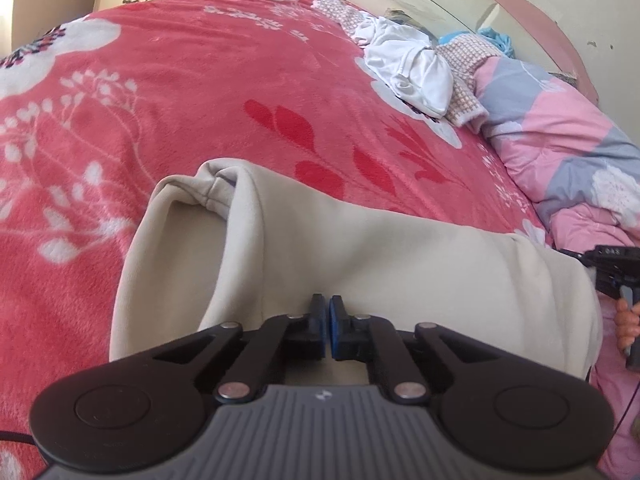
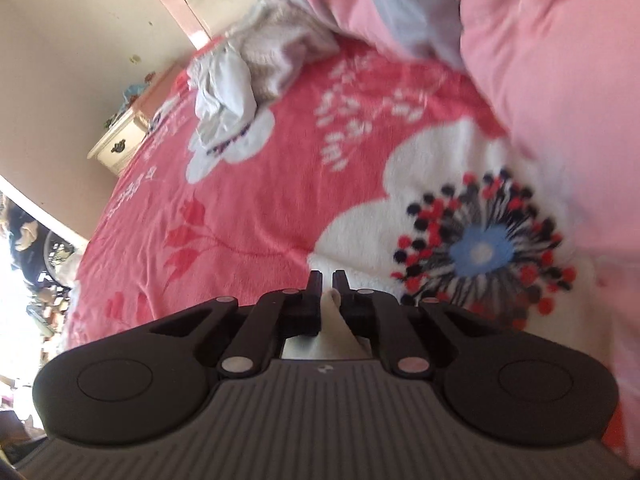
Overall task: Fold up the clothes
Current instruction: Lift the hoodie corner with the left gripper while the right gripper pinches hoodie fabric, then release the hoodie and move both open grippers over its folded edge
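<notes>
A cream garment (image 1: 360, 248) lies flat on the red flowered bedspread (image 1: 180, 92), one folded sleeve end (image 1: 216, 188) pointing away from me. My left gripper (image 1: 327, 308) rests low on its near part, blue pads pressed together, and a thin fold of the cloth seems caught between them. In the blurred right wrist view, my right gripper (image 2: 328, 280) is shut on a cream corner of the garment (image 2: 334, 320), which sticks up between its fingers above the bedspread's white flower (image 2: 440, 200). A person's hand (image 1: 629, 322) holds a black tool at the garment's right edge.
A heap of white clothes (image 1: 408, 68) and a checked garment (image 1: 468, 80) lie farther up the bed. A pink and grey quilt (image 1: 560, 132) is bunched along the right side, close to my right gripper as the pink quilt (image 2: 540, 40). A cream nightstand (image 2: 120, 144) stands beyond.
</notes>
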`<state>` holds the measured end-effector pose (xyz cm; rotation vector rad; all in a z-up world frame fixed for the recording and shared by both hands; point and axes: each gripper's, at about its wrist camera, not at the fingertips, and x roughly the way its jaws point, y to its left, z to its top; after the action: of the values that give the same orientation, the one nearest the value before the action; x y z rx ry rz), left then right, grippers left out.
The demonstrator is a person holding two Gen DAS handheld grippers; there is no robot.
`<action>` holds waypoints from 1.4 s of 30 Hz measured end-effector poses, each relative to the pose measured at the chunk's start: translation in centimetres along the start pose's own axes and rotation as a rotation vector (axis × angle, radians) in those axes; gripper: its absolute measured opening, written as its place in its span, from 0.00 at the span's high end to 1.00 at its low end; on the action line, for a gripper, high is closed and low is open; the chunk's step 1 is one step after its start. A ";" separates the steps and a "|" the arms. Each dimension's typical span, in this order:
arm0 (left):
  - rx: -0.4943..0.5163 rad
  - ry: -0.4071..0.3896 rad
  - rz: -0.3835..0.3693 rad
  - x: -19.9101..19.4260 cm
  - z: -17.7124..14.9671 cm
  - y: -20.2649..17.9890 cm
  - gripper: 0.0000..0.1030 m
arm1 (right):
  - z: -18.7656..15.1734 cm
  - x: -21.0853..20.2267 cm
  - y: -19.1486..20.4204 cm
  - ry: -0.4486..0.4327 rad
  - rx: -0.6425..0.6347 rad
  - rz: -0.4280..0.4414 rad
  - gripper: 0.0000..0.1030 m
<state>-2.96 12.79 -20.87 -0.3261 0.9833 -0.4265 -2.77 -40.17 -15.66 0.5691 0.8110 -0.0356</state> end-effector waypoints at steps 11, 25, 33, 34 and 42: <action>0.021 -0.018 -0.011 -0.2 -0.3 0.1 0.97 | -1.1 -0.3 -0.7 -0.102 -0.046 -0.228 0.94; 0.253 -0.038 0.151 0.7 2.5 -2.9 0.76 | -2.7 -1.7 2.2 -0.069 -0.310 -0.208 0.73; 0.376 -0.137 0.146 -4.1 1.9 -5.6 0.61 | -2.6 -7.0 2.5 -0.103 -0.334 -0.170 0.74; 0.399 -0.135 0.137 -4.3 1.5 -6.0 0.60 | -3.4 -7.1 3.3 -0.074 -0.369 -0.127 0.74; 0.387 -0.013 0.259 -1.9 -0.1 -3.8 0.71 | -7.7 -1.8 1.6 0.120 -0.437 -0.147 0.76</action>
<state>-4.74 10.43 -17.81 0.1463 0.8942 -0.3676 -8.86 -35.35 -17.93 0.0986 0.9427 0.0410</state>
